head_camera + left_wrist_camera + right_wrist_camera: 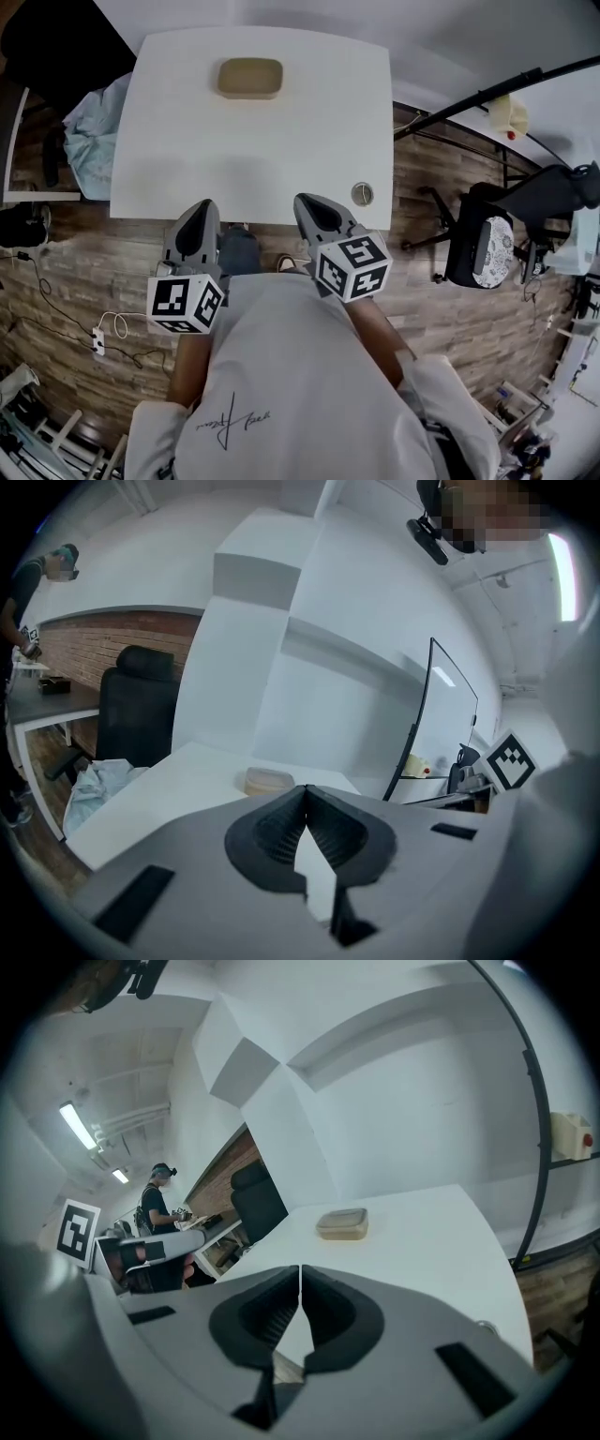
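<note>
at the far edge of the table the tan container lies crosswise, well ahead of left gripper and right gripper alike, both with jaws pressed together, empty.

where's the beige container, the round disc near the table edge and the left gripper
beige container [249, 78]: head view, centre of its lid
round disc [362, 194]: head view, its middle
left gripper [305, 788]: left gripper view, the spot where its two closed tips meet
</note>
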`<state>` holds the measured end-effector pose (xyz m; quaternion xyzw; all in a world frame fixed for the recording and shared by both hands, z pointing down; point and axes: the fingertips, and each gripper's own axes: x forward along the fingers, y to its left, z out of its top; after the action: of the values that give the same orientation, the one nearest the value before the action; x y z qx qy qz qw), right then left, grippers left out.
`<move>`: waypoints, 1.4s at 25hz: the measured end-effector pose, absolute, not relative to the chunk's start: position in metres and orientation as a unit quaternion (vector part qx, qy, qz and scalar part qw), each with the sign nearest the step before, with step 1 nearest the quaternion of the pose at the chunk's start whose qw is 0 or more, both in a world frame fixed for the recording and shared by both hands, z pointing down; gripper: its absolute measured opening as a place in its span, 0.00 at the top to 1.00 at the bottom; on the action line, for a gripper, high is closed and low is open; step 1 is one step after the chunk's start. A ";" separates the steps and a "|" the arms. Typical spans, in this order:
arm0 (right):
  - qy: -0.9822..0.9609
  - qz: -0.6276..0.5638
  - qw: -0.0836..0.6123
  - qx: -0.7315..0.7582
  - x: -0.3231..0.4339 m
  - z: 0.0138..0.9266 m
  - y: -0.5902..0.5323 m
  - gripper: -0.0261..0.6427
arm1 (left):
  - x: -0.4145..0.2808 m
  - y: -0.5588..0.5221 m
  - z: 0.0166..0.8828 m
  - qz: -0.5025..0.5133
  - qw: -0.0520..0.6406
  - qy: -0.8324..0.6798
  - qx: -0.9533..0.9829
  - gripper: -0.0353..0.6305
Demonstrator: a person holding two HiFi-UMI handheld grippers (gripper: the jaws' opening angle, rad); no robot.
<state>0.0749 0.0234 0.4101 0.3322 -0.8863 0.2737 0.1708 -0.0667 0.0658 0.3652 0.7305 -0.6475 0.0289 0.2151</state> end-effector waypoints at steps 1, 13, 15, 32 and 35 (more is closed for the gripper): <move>-0.885 0.276 0.170 0.335 0.071 0.410 0.018 0.95 | -0.072 0.060 0.365 0.030 0.215 -0.644 0.733 0.94; -0.866 0.284 0.157 0.382 0.031 0.408 -0.031 0.95 | -0.111 -0.002 0.361 0.031 0.217 -0.595 0.773 0.94; -0.861 0.288 0.151 0.392 0.027 0.409 -0.037 0.95 | -0.117 -0.009 0.361 0.032 0.216 -0.585 0.781 0.94; -0.829 0.363 0.047 0.422 -0.002 0.418 -0.080 0.95 | -0.148 -0.048 0.372 0.038 0.225 -0.516 0.826 0.94; -0.831 0.374 0.025 0.411 -0.008 0.418 -0.090 0.95 | -0.151 -0.050 0.377 0.037 0.236 -0.510 0.826 0.94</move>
<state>-0.0085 -0.0902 0.4185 0.4111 -0.8309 0.3741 0.0255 -0.1511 -0.0500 0.3774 0.8261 -0.5104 0.0374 0.2361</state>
